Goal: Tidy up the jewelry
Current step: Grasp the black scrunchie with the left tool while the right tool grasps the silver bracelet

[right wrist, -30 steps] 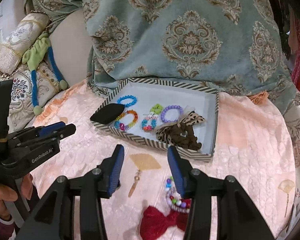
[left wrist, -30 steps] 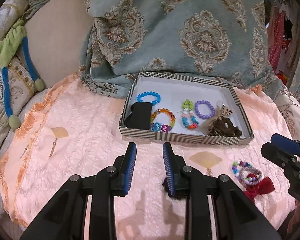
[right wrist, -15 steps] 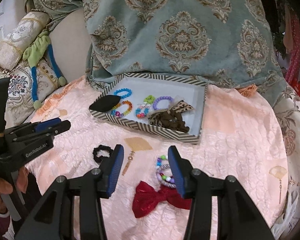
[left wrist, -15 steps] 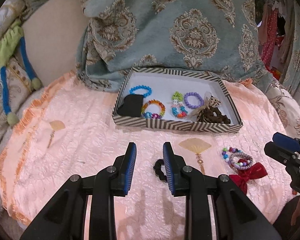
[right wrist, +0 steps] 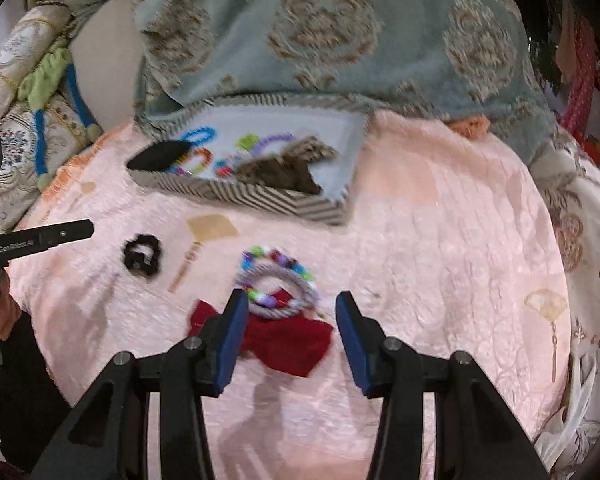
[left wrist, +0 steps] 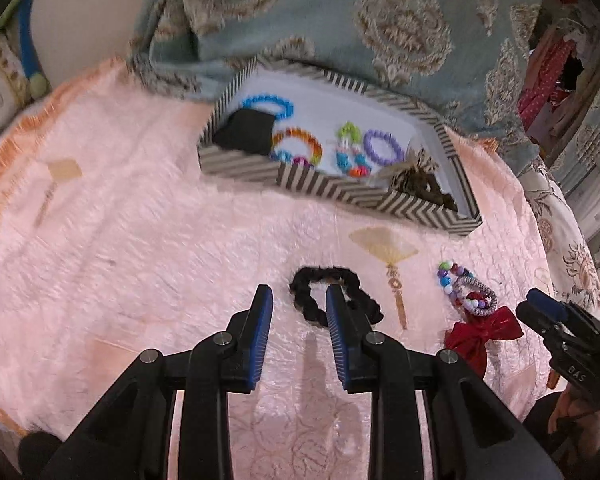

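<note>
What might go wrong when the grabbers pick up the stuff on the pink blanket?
The right hand-held gripper is open over a pile: the bead bracelet lies on the red bow, so both might lift together. The left hand-held gripper could snag only an edge of the black scrunchie and drop it.

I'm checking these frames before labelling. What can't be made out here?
- Black fabric scrunchie: near part hidden behind the left hand-held gripper, left wrist view.
- Red velvet bow: left wing covered by a finger of the right hand-held gripper.
- Striped tray: contents blurred, right wrist view.
</note>
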